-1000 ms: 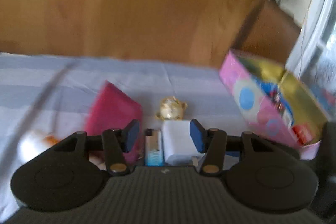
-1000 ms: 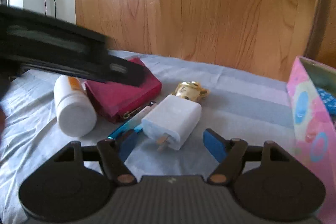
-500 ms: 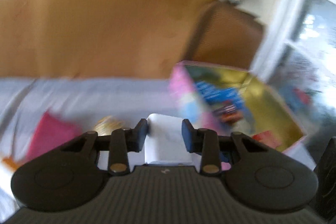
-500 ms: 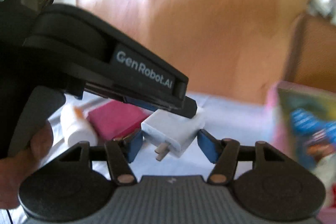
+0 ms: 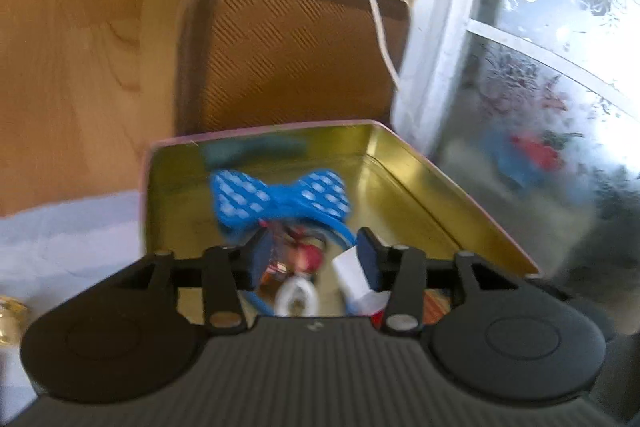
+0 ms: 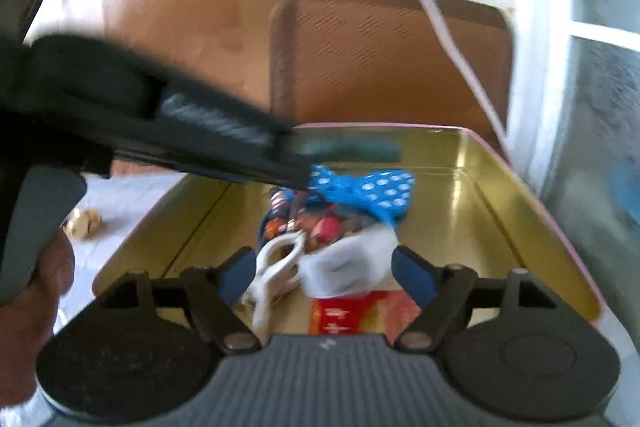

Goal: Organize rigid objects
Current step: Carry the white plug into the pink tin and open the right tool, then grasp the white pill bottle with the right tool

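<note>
Both grippers hang over the open tin (image 6: pixel 540 195), and the white charger (image 6: pixel 348 263) lies loose inside among the trinkets. The left gripper (image 5: pixel 314 259) and right gripper (image 6: pixel 324 275) have just been opening and grip nothing. Crowded so close, a careless pull-back could clip the tin's rim or knock it askew.

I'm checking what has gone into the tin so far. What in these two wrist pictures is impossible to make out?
- White charger block: motion blur in the right wrist view hides whether it rests on the floor of the pink-rimmed gold tin.
- Small items under the blue polka-dot bow: blurred and partly behind the left gripper, unidentifiable.
- Red printed packet: print blurred, lower part hidden by the right gripper.
- Gold trinket: cut off by the left wrist picture's edge.
</note>
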Available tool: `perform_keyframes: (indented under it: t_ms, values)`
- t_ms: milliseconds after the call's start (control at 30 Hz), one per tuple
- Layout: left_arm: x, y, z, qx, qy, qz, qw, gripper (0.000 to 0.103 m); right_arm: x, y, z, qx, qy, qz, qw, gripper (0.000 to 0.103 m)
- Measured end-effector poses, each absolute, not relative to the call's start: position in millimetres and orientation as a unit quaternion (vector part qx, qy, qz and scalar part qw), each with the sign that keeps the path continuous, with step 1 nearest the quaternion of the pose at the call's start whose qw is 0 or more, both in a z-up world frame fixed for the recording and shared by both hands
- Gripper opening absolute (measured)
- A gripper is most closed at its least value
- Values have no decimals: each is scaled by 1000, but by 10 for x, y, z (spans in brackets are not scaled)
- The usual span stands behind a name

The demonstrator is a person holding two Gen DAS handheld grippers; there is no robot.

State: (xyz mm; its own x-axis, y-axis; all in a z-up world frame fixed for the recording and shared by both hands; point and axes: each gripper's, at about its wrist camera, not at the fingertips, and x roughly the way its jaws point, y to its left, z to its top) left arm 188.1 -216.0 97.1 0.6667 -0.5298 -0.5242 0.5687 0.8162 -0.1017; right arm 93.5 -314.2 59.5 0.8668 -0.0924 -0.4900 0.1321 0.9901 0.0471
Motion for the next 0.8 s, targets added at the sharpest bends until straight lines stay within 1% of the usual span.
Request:
perform_keyframes:
  t_ms: [133, 267, 433, 533, 800]
  values:
    - [1759, -1859, 1075, 55, 254, -250, 933, 55, 647, -3231, 722, 63, 214, -68, 972, 79]
    - [1635, -1487, 1087, 60, 246, -214, 943, 55, 457, -3060, 813, 85, 184, -59, 977, 78]
    - [1520, -1072, 1068, 56, 245, -185, 950, 55, 471, -2749, 802, 82, 172, -40, 981, 77]
    - [1475, -820, 1074, 45, 244, -173, 953, 55, 598, -2513, 899, 74, 170, -28, 982, 76]
    - [1377, -340, 1081, 29, 233, -144, 961, 55, 568, -1978, 1050, 55, 158, -6, 986, 75]
